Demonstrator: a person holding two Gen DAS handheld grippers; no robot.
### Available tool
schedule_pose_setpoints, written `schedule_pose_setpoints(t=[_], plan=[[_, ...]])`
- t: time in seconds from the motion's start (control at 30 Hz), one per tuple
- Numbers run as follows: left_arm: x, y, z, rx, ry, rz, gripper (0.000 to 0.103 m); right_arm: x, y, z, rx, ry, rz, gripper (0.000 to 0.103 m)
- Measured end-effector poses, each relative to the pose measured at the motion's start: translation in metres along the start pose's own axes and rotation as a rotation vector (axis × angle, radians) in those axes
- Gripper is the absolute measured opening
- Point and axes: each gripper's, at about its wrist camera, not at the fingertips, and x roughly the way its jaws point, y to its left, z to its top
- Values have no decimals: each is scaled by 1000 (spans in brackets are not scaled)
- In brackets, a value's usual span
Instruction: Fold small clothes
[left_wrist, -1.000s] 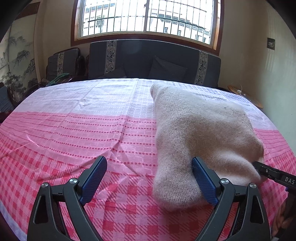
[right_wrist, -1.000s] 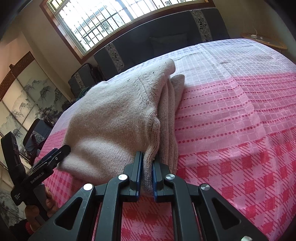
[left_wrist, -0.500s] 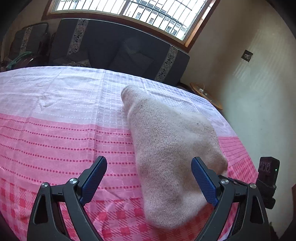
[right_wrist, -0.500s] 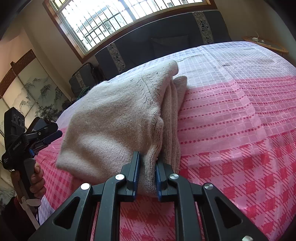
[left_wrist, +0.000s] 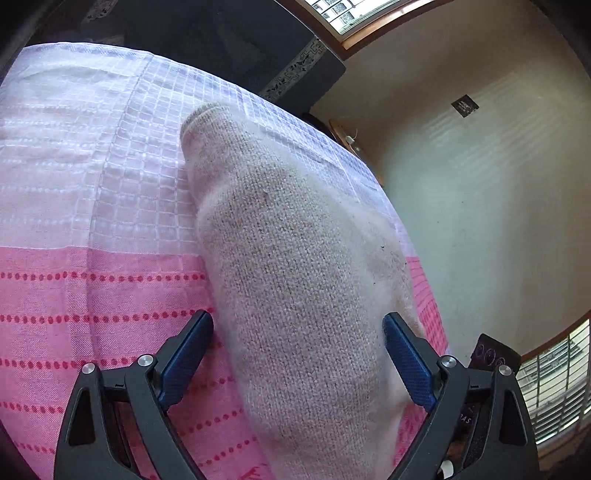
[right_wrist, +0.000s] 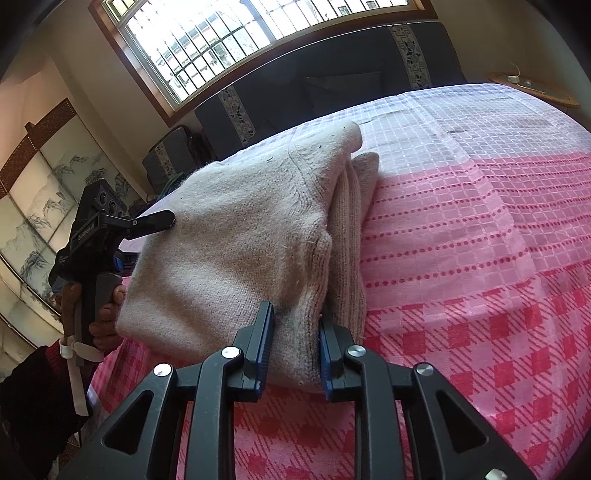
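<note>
A folded beige knit garment (left_wrist: 295, 280) lies on the pink checked tablecloth (left_wrist: 92, 236). My left gripper (left_wrist: 297, 354) is open, its blue pads on either side of the garment's near end. In the right wrist view the garment (right_wrist: 236, 240) shows as a thick folded stack. My right gripper (right_wrist: 295, 343) stands partly open with the garment's near corner between its pads. The left gripper (right_wrist: 122, 225) shows at the garment's left edge, held by a hand.
A dark sofa (right_wrist: 332, 88) stands behind the table under a barred window (right_wrist: 240, 33). A small round side table (right_wrist: 532, 86) is at the far right. The tablecloth (right_wrist: 480, 221) stretches to the right of the garment. A painted screen (right_wrist: 40, 199) is at left.
My right gripper's jaws have opened from a tight pinch on the garment's corner. My left gripper has swung right and moved over the garment's end, still open.
</note>
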Motion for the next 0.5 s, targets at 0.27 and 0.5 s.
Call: schedule_pose_setpoints(t=[0.27, 0.5], plan=[[12, -14, -4, 88, -45, 95, 65, 0, -1, -1, 5, -3, 15, 24], [11, -10, -7, 85, -52, 85, 62, -9, -5, -1, 35, -21, 117, 41]])
